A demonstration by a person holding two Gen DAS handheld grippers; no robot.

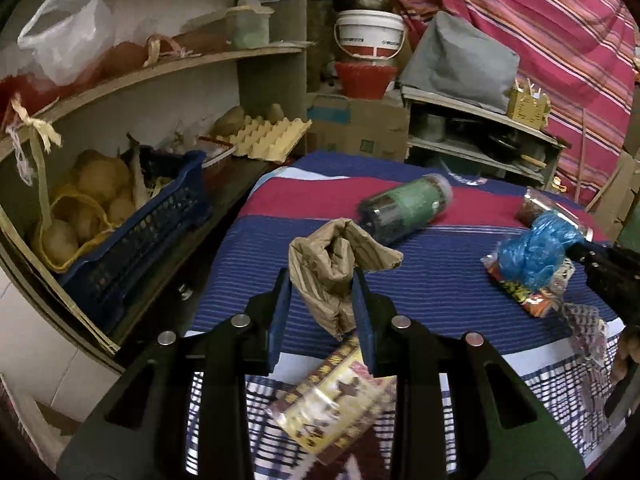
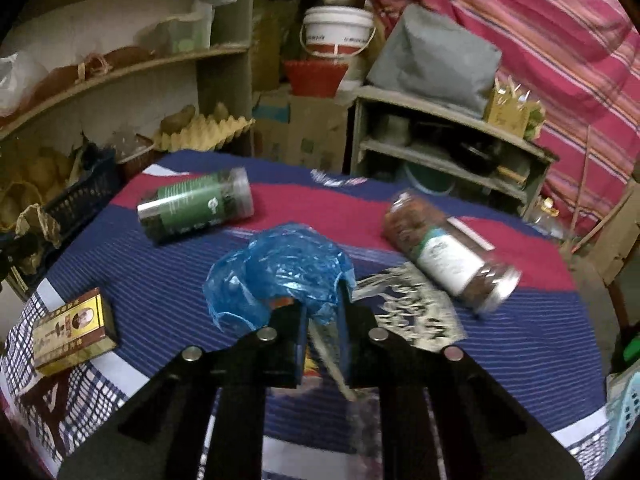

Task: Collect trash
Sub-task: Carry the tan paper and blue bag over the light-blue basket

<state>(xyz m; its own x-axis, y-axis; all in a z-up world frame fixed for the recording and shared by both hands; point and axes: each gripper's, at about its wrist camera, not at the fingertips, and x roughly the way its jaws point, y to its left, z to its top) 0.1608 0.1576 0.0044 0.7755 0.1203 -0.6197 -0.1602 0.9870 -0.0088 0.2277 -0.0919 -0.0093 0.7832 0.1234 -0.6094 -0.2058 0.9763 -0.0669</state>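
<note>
My left gripper (image 1: pixel 322 280) is shut on a crumpled brown paper bag (image 1: pixel 336 264) and holds it above the striped cloth. A gold-and-brown box (image 1: pixel 332 400) lies on the cloth below it; it also shows in the right wrist view (image 2: pixel 72 332). My right gripper (image 2: pixel 322 304) is shut on a crumpled blue plastic bag (image 2: pixel 280 268) together with thin clear wrappers, above the cloth. In the left wrist view the blue bag (image 1: pixel 536 248) and a colourful snack wrapper (image 1: pixel 516 288) hang at the right gripper.
A green-labelled jar (image 2: pixel 196 204) and a white-labelled jar (image 2: pixel 448 252) lie on their sides on the table's blue and red cloth (image 2: pixel 520 332). A patterned wrapper (image 2: pixel 416 308) lies beside the white-labelled jar. Shelves with a blue crate (image 1: pixel 132 240), egg tray (image 1: pixel 268 136) and buckets stand behind.
</note>
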